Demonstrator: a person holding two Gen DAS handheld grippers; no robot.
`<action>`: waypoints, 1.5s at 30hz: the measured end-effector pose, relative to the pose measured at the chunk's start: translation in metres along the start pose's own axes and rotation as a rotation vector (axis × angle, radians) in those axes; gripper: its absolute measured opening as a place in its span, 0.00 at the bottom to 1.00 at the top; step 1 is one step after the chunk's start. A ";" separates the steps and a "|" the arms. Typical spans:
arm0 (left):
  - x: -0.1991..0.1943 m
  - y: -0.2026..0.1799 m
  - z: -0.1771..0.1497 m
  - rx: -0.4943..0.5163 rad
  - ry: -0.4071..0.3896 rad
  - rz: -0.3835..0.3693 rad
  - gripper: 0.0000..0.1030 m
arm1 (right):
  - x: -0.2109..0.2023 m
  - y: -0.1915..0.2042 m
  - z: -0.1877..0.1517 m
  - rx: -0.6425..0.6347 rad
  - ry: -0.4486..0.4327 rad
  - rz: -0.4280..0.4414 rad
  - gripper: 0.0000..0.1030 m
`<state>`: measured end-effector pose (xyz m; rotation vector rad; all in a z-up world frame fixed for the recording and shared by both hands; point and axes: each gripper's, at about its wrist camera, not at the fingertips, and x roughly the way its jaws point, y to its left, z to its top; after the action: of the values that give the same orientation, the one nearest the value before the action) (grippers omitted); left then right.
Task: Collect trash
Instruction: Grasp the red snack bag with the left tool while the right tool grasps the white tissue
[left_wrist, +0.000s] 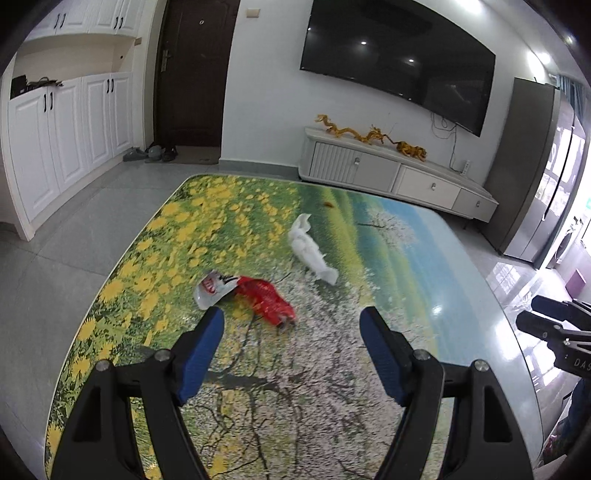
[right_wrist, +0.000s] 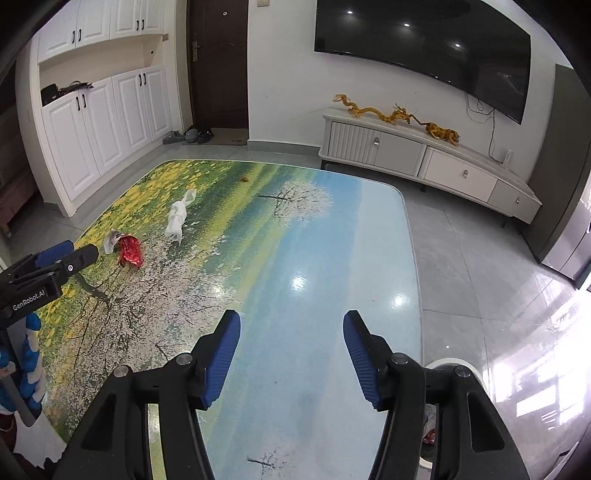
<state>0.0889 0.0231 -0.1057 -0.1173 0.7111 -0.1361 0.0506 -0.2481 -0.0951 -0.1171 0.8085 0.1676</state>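
Hovering over the table, the left gripper has its jaws apart with nothing between them. A red wrapper lies just beyond its fingertips, at twelve o'clock, touching a white wrapper at its nine o'clock. A crumpled white tissue lies near, at one o'clock from the red wrapper. The right gripper is also released and empty, over the blue part of the table, well apart from the trash.
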 end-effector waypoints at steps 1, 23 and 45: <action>0.006 0.008 -0.002 -0.022 0.021 -0.001 0.72 | 0.005 0.003 0.002 -0.006 0.003 0.009 0.54; 0.098 0.032 0.019 -0.080 0.148 0.029 0.53 | 0.108 0.046 0.067 -0.082 0.044 0.216 0.54; 0.092 0.059 0.013 -0.162 0.130 -0.075 0.25 | 0.189 0.121 0.102 -0.097 0.139 0.340 0.17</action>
<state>0.1712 0.0665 -0.1636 -0.2925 0.8474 -0.1589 0.2278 -0.0931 -0.1670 -0.0822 0.9553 0.5250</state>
